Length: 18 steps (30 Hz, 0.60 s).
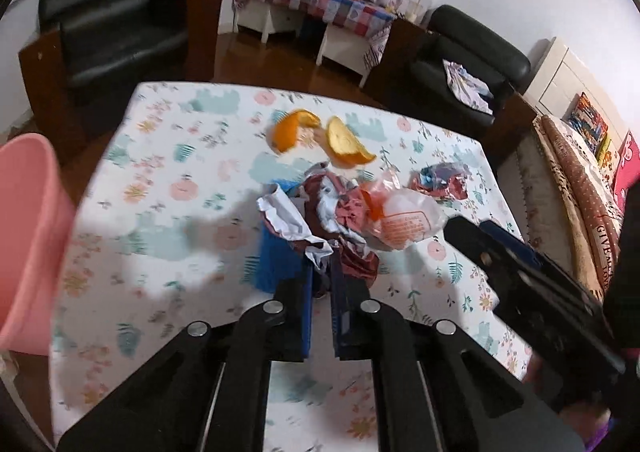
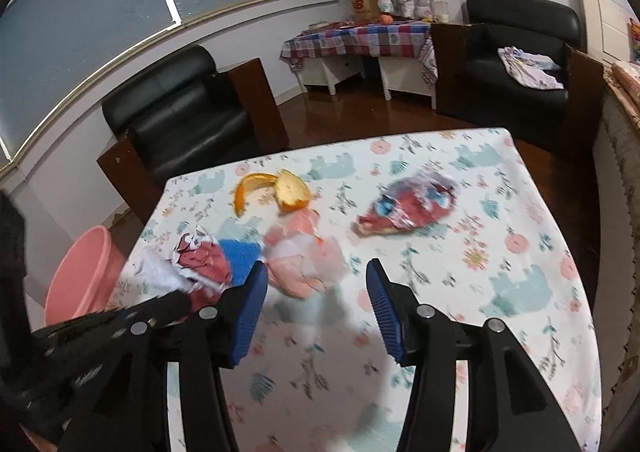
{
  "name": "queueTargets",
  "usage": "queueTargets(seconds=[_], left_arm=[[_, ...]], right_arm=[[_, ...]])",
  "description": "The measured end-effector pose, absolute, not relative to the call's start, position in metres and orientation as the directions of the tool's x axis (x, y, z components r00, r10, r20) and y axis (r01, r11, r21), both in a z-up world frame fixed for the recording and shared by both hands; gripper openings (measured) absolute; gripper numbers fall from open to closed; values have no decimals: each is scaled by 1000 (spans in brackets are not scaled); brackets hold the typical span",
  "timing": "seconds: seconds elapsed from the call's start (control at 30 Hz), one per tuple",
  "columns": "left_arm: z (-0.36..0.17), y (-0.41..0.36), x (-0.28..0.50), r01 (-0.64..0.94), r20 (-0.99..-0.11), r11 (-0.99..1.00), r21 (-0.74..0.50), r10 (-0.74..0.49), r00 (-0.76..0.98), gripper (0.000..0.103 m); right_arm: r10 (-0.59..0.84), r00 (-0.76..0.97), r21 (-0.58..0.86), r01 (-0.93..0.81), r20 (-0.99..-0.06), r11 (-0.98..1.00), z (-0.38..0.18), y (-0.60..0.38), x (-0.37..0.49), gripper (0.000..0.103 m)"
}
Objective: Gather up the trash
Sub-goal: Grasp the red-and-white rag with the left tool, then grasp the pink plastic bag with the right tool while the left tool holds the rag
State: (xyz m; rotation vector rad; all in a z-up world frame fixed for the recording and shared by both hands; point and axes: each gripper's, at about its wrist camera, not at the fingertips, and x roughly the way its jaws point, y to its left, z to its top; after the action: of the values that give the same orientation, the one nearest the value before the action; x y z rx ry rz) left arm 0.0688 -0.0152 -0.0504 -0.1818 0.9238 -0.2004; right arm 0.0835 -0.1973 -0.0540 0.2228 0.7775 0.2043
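On the floral table, left gripper clamps a crumpled wrapper.

wrapper: crumpled maroon-white, mid-table | bag: clear, orange print, touching it | peels: two orange curls, beyond | packet: red-blue, flattened, apart | bin: pink, beside table

Two orange peels beyond the jaws; three crumpled wrappers; one pink bin; two black armchairs.

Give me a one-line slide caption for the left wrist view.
Left gripper shut on a crumpled wrapper beside orange peels on the floral table.
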Motion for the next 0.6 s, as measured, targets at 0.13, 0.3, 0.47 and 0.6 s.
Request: queueTargets(seconds=[0.13, 0.3, 0.47, 0.6], left_arm=[[-44, 5, 58, 69, -766, 969, -238, -231, 600, 7], [-41, 27, 48, 29, -763, 969, -245, -211, 611, 7], [-38, 35, 42, 11, -757, 974, -227, -183, 628, 7], [-36, 36, 41, 10, -752, 976, -216, -173, 636, 7]], right_arm=[[239, 690, 231, -106, -684, 967, -56, -180, 98, 52], [169, 691, 163, -74, -703, 984, -62, -167, 109, 52], [119, 693, 114, -54, -711, 992, -69, -162, 116, 52], [109, 684, 110, -42, -722, 993, -75, -163, 121, 52]])
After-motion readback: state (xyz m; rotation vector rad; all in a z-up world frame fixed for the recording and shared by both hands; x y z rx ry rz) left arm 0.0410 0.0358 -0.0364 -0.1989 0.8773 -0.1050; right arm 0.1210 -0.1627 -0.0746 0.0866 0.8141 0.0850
